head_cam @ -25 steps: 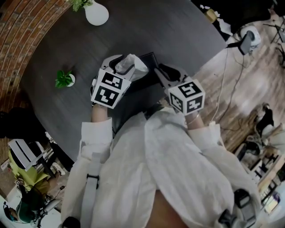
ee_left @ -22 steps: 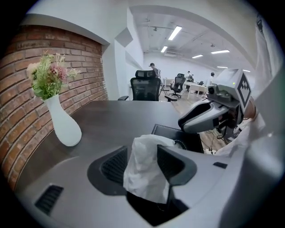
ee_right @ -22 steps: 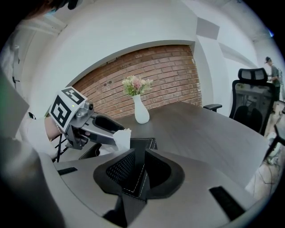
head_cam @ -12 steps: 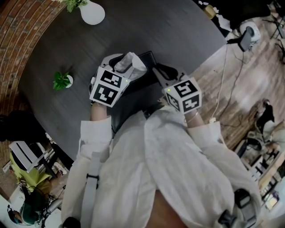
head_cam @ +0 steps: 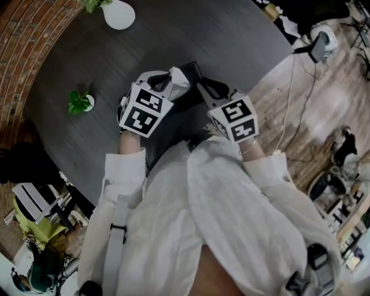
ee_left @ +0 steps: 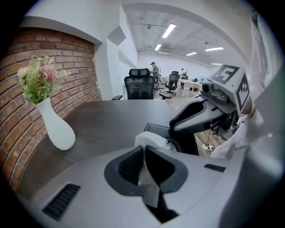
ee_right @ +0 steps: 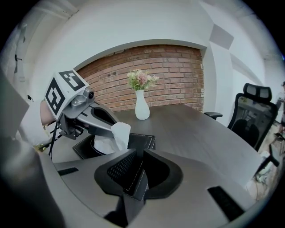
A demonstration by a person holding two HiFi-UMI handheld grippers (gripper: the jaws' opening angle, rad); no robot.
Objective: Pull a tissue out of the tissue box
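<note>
A black leather tissue box (head_cam: 191, 73) lies on the dark round table (head_cam: 231, 40), right in front of me. A white tissue (head_cam: 180, 77) stands up out of its opening. My left gripper (ee_left: 143, 153) is closing, and its pads pinch the tissue (ee_left: 150, 140) between them. My right gripper (ee_right: 139, 165) is shut on the near stitched edge of the box (ee_right: 143, 141). From the right gripper view, the left gripper (ee_right: 116, 130) reaches in from the left and holds the tissue (ee_right: 120, 134) above the box.
A white vase with flowers (head_cam: 118, 14) stands at the table's far side and a small potted plant (head_cam: 81, 103) at its left. A brick wall (ee_right: 169, 75) runs behind. An office chair (ee_right: 251, 118) stands on the right. My white sleeves (head_cam: 191, 202) cover the near table edge.
The left gripper's jaws have come together on the tissue, which now looks narrower and pinched. The right gripper has rolled a little but stays at the box.
</note>
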